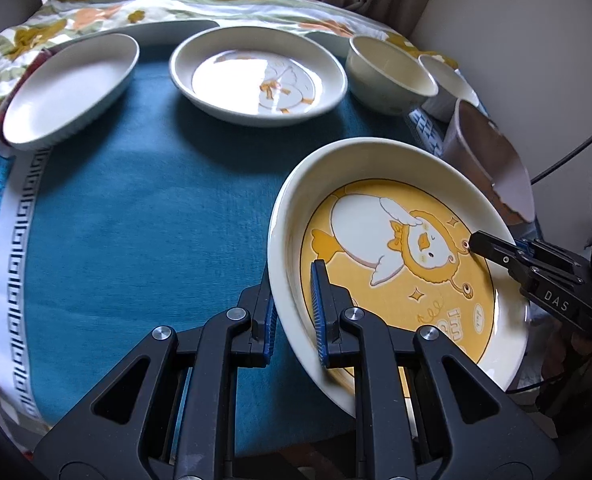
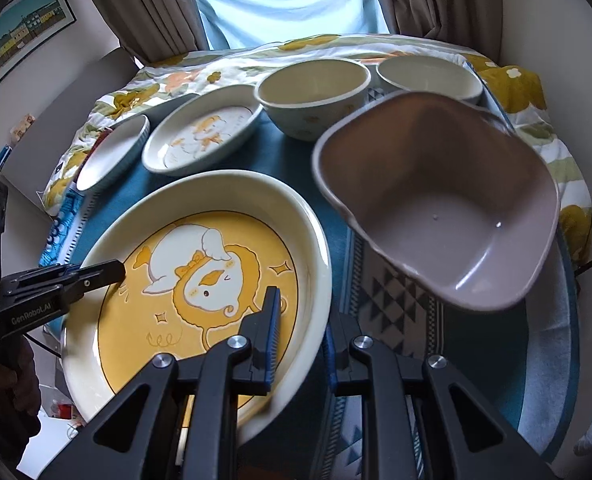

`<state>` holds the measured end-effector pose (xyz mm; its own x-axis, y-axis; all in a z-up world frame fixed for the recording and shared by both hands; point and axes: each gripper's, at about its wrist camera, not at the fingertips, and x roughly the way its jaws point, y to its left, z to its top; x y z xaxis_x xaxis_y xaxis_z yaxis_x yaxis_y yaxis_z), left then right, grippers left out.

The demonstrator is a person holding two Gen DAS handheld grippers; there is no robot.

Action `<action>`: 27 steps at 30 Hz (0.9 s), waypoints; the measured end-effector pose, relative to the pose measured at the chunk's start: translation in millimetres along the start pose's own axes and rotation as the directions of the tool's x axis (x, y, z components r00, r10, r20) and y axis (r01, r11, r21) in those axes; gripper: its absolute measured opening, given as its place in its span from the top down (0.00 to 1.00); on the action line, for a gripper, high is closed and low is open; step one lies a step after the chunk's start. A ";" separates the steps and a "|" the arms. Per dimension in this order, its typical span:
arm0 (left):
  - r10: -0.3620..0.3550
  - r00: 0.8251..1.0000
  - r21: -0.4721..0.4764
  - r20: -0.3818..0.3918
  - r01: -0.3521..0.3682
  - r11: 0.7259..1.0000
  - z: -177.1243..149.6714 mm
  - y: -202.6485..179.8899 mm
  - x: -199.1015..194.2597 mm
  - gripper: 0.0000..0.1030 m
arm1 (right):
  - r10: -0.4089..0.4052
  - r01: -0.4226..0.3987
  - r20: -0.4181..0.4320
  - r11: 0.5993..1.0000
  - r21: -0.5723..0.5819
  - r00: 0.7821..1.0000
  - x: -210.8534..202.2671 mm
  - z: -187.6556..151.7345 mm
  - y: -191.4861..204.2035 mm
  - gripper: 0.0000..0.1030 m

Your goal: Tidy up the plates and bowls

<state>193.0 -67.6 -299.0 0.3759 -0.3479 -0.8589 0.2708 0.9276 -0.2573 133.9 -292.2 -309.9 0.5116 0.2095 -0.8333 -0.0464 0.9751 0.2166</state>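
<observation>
The left gripper (image 1: 296, 308) and right gripper (image 2: 301, 330) each clench opposite rims of the yellow plate (image 1: 395, 260), held tilted above the blue cloth (image 1: 156, 220). Beyond it sit a duck plate (image 1: 256, 76), an oval dish (image 1: 68, 92), two cream bowls (image 2: 311, 88) and a mauve tub (image 2: 447, 208).

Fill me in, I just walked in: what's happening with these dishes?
A person is holding the big yellow duck plate by opposite rims, the left tool and the right tool both clamped on it. Another duck plate, a white oval dish, two cream bowls and a mauve bowl sit on the blue cloth.
</observation>
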 end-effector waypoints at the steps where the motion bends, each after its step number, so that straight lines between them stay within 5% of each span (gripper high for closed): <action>1: 0.007 1.000 0.002 -0.001 -0.007 1.000 -1.4 -1.5 5.4 0.87 | 0.000 0.000 0.000 1.000 -0.004 1.000 3.5 -2.3 -1.8 0.83; 27: 0.069 0.997 0.016 0.020 -0.069 0.997 -8.2 -3.7 13.8 0.86 | -0.003 0.003 0.015 1.000 -0.005 1.000 9.3 -13.6 -8.4 0.83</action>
<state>189.9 -74.7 -313.5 0.4112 -0.2857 -0.8656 0.2585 0.9472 -0.1898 127.4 -297.5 -326.3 0.5243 0.2054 -0.8263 -0.0493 0.9762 0.2114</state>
